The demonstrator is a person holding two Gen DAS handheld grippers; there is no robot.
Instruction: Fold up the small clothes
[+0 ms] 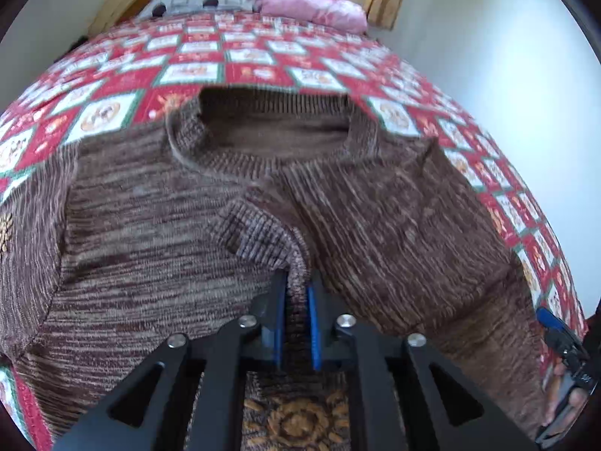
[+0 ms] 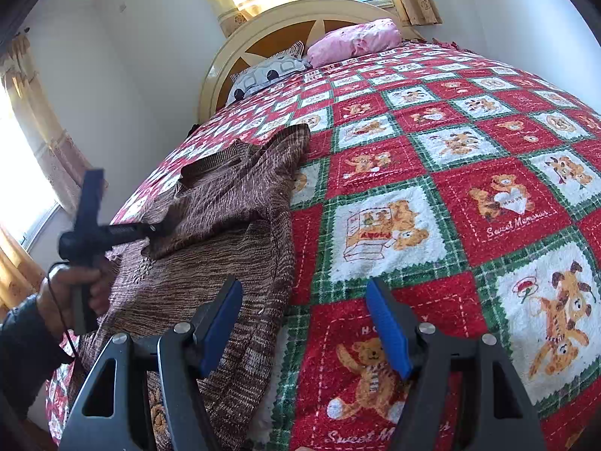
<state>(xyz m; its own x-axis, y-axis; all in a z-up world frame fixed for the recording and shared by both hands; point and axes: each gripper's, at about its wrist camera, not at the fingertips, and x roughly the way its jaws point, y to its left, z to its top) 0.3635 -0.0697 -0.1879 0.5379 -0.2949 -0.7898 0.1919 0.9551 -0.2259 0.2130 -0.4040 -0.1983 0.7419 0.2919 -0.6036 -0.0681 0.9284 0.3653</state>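
One brown sweater (image 1: 157,203) lies on the bedspread (image 2: 432,173) near two pillows (image 2: 353,41); left gripper (image 1: 296,285) pinches its cuff (image 1: 263,229), right gripper (image 2: 304,300) gapes empty.

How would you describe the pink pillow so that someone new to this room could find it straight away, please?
Start at the bed's round cream headboard under the window. Two pillows lie against it at the top of the red teddy-bear bedspread. The pink pillow is plain and crumpled, while its neighbour, the grey-white pillow, has black dots.

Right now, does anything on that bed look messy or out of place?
Only the brown sweater: it lies rumpled near one edge of the bedspread, one sleeve cuff pulled across its front and pinched in the left gripper. Nothing looks torn or spilled.
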